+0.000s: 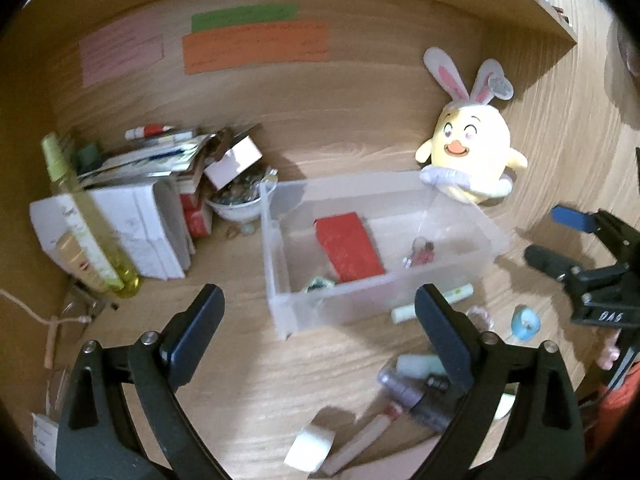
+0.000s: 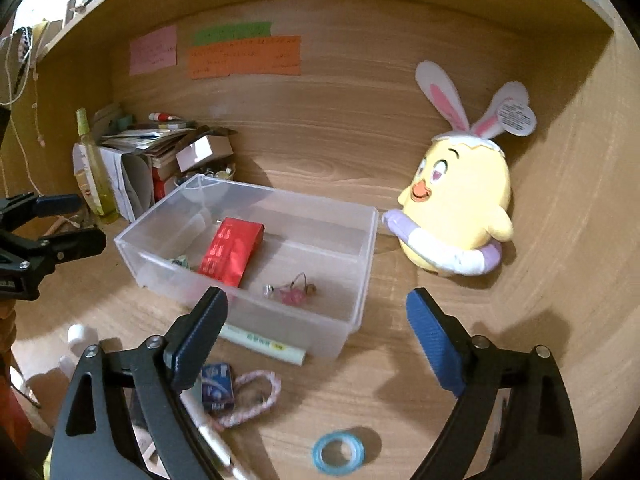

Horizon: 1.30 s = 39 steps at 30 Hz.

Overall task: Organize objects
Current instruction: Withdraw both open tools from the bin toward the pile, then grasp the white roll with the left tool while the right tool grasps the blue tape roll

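Right gripper [image 2: 316, 332] and left gripper [image 1: 320, 320]: jaws released, both empty. Blue tape ring [image 2: 338, 451] lies flat near the counter [image 2: 392, 368] front edge. Clear plastic bin [image 2: 362, 280] mid-counter holds a red packet [image 2: 232, 252] and pink trinkets [image 2: 290, 292].

I count one clear bin [image 2: 360, 256] holding three things: one red packet [image 2: 232, 256], one pink charm [image 2: 290, 292] and one small greenish bit [image 2: 180, 261]. There is one plush chick [image 2: 460, 204], one blue tape ring [image 2: 338, 452], one pink loop [image 2: 256, 398], one yellow bottle [image 2: 94, 172] and three wall notes [image 2: 244, 56].
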Available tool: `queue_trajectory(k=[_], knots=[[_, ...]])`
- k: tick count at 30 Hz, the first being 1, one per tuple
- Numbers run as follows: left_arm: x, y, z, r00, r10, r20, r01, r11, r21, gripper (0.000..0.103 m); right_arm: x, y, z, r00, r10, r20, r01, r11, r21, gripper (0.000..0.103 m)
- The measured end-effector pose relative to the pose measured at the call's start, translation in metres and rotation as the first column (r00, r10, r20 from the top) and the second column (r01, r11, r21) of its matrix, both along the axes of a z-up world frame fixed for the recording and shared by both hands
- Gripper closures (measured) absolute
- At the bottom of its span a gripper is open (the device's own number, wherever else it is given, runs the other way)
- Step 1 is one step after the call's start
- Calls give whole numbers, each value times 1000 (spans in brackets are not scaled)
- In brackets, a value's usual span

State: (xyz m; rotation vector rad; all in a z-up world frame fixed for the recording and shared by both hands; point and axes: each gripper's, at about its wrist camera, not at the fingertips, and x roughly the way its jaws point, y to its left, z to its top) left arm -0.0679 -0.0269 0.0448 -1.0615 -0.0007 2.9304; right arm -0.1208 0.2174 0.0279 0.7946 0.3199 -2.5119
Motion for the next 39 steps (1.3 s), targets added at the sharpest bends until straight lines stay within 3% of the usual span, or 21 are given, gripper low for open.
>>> queue_trajectory(k=[5, 12, 22, 28, 30, 32, 33, 39], knots=[[17, -5, -11, 1000, 12, 22, -12, 1000, -6, 6, 17, 15, -1, 1000, -22, -19, 22, 1000, 4, 5], [34, -12, -33, 996, 22, 81, -22, 1000, -7, 6, 31, 32, -14, 998, -59, -2, 59, 998, 24, 3], [51, -15, -56, 992, 37, 117, -42, 998, 45, 6, 28, 57, -63, 971, -132, 198, 137, 990, -11, 3], [56, -19, -73, 990, 51, 128, -61, 995, 76, 6, 28, 63, -82, 962, -181, 204, 178, 984, 30, 4], [57, -20, -77, 989, 58, 134, -69, 995, 77, 10, 29, 62, -87, 963, -185, 196, 179, 983, 51, 4], [56, -21, -82, 987, 56, 149, -68, 994, 81, 26, 27, 59, -91, 962, -189, 195, 179, 981, 70, 5], [56, -21, -83, 986, 54, 155, -67, 994, 82, 27, 27, 58, -93, 962, -188, 197, 177, 982, 72, 5], [51, -25, -90, 985, 62, 163, -78, 993, 91, 39, 21, 53, -100, 955, -162, 249, 153, 987, 56, 29]])
